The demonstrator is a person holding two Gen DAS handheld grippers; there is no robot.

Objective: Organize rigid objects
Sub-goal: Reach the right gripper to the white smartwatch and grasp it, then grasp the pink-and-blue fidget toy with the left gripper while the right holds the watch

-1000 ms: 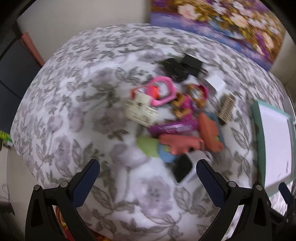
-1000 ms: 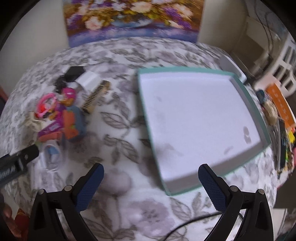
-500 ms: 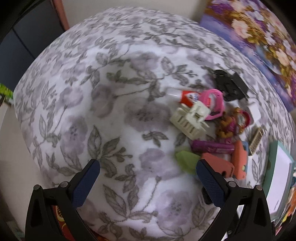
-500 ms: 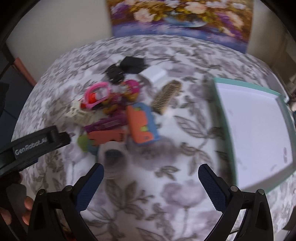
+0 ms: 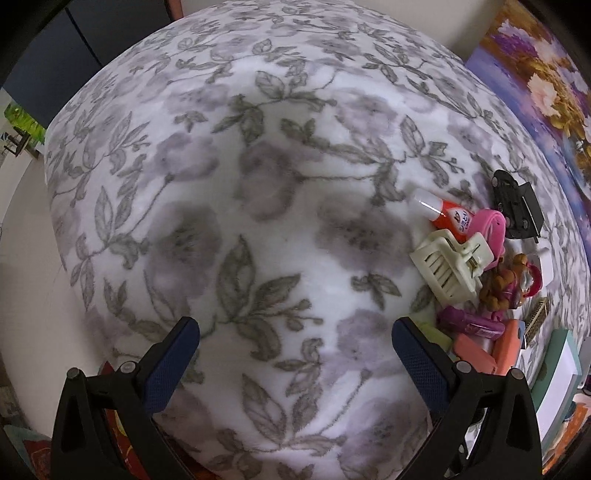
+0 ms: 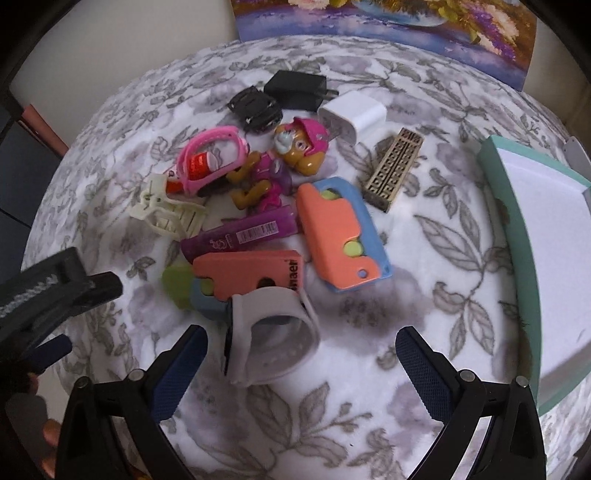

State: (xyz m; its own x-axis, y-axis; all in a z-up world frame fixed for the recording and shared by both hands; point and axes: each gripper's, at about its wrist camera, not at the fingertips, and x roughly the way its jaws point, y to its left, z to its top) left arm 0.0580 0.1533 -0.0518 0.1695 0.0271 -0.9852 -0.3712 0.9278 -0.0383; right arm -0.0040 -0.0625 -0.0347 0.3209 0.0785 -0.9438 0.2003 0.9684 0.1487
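Note:
A pile of small rigid objects lies on the floral cloth: a white watch band [image 6: 275, 334], two orange-and-blue toys [image 6: 341, 234], a purple tube [image 6: 240, 234], a cream hair claw [image 6: 166, 212] [image 5: 448, 267], a pink band [image 6: 212, 158], a toy pup figure [image 6: 301, 147], a brass comb [image 6: 393, 170], a white charger [image 6: 352, 116] and black chargers [image 6: 295, 90]. My right gripper [image 6: 301, 354] is open, low over the watch band. My left gripper [image 5: 295, 347] is open and empty over bare cloth, left of the pile. The left gripper also shows in the right wrist view [image 6: 51, 295].
A teal-rimmed white tray [image 6: 517, 258] lies to the right of the pile; it also shows in the left wrist view [image 5: 557, 373]. A flower painting [image 6: 388, 18] leans against the wall behind the table. The table edge drops off at the left.
My right gripper swung left from the tray and closed in on the pile. My left gripper swung left, away from the pile, so the objects now sit at its right edge.

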